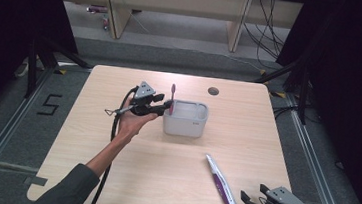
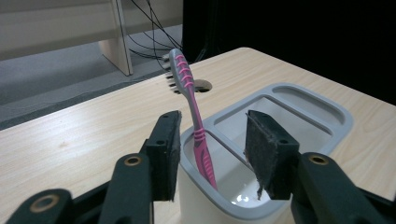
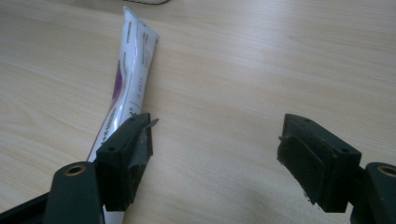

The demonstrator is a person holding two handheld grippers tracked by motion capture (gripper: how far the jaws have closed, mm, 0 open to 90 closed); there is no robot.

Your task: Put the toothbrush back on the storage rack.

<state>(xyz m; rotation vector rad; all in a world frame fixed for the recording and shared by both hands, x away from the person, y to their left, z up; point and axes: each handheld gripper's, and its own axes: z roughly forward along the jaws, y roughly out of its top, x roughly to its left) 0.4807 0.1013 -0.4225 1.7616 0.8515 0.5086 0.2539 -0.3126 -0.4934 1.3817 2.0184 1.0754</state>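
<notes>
Pale wood-grain table fronts a dark-curtained room with desk legs and cables behind. Near its middle stands a grey two-compartment holder, and a pink toothbrush leans handle-down in the compartment nearest the left claw, bristles up and tilted away from the holder's centre. That claw sits level at the holder's rim with its pads apart on either side of the handle, neither one pressing it, so the brush appears to rest on the holder wall by itself; this reads as a release just after placing it. Toward the table's near right edge a white and purple toothpaste tube lies flat, likely the next item for the holder. The right claw rests low over the table, spread wide and empty, the tube just beside and partly under one jaw.
</notes>
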